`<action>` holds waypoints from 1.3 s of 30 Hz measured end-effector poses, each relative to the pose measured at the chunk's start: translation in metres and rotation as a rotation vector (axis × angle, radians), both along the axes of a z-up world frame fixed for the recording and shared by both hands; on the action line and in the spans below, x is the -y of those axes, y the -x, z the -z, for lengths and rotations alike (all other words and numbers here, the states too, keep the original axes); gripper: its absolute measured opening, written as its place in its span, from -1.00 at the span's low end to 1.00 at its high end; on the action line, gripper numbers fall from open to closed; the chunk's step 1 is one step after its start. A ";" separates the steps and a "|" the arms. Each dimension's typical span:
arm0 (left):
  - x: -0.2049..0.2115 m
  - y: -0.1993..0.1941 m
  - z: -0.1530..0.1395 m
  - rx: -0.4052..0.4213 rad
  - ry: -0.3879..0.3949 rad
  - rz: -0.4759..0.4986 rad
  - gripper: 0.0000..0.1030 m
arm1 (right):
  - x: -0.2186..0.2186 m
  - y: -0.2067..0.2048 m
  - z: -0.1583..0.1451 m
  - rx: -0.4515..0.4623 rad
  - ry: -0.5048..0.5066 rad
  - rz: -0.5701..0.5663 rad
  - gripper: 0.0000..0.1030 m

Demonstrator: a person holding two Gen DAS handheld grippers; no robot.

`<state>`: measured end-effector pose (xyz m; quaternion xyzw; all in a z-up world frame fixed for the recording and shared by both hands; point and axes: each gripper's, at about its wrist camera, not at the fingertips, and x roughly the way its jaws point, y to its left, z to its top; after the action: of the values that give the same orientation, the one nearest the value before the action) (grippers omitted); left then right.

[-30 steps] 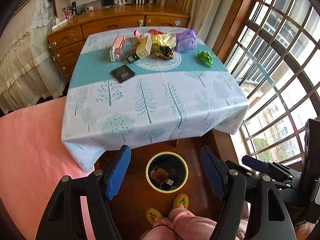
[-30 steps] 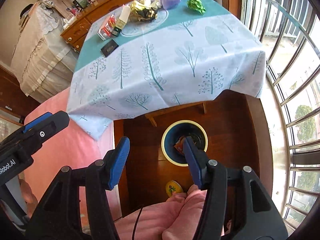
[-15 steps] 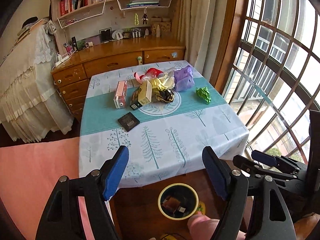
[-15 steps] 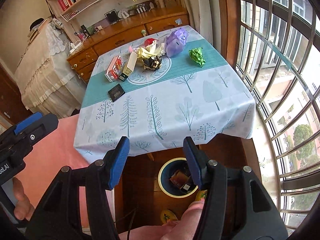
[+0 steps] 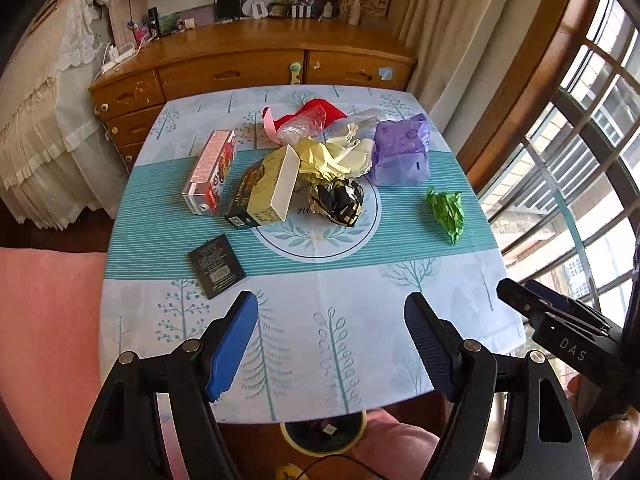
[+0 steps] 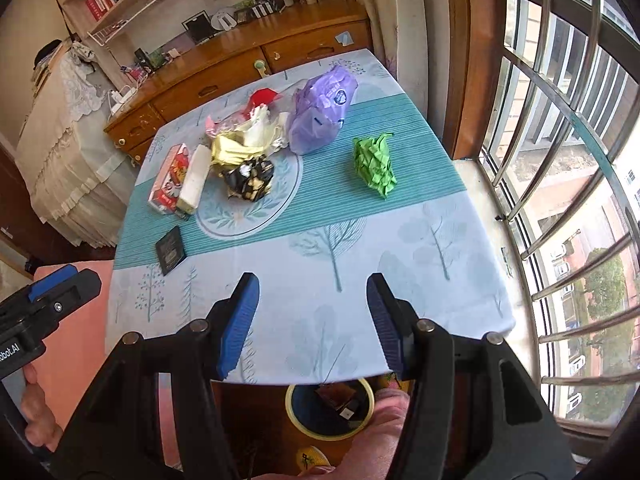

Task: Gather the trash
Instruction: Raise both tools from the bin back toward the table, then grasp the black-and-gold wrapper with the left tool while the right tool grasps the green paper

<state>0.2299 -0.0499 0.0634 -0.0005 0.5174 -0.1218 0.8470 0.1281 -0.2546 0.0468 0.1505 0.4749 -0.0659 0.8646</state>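
Trash lies on the tree-print tablecloth (image 5: 360, 304): a crumpled green paper (image 5: 447, 211) (image 6: 375, 164), a purple bag (image 5: 401, 151) (image 6: 320, 110), a black and gold wrapper (image 5: 338, 202) (image 6: 249, 178), yellow wrappers (image 5: 332, 158), a cream box (image 5: 266, 192), a red carton (image 5: 210, 170) (image 6: 170, 178) and a flat black packet (image 5: 216, 266) (image 6: 170, 250). A yellow-rimmed bin (image 6: 330, 410) (image 5: 322, 434) with trash inside stands on the floor under the near table edge. My left gripper (image 5: 330, 344) and right gripper (image 6: 312, 322) are open and empty, above the table's near part.
A wooden dresser (image 5: 248, 68) stands behind the table. A barred window (image 6: 568, 184) runs along the right. A pink surface (image 5: 44, 320) lies at the left. The person's pink-clad legs (image 6: 380, 432) are beside the bin.
Both grippers have risen from looking down at the bin and tilted up and forward over the table. The trash pile now looks closer. Both stayed open.
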 end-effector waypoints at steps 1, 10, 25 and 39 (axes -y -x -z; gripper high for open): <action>0.010 -0.018 0.010 -0.024 0.002 -0.013 0.50 | 0.012 -0.016 0.004 -0.014 0.003 -0.010 0.03; 0.070 -0.139 0.084 -0.148 -0.005 -0.131 0.50 | 0.073 -0.135 0.058 -0.109 0.019 -0.106 0.03; 0.089 -0.211 0.166 -0.259 -0.104 -0.245 0.42 | 0.082 -0.212 0.137 -0.218 0.009 -0.211 0.03; 0.117 -0.232 0.183 -0.217 -0.159 -0.240 0.17 | 0.074 -0.215 0.152 -0.176 0.031 -0.247 -0.24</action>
<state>0.4616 -0.1671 -0.1194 -0.0086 0.6101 0.0222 0.7920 0.3428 -0.3285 -0.1053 0.0713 0.5629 0.0209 0.8232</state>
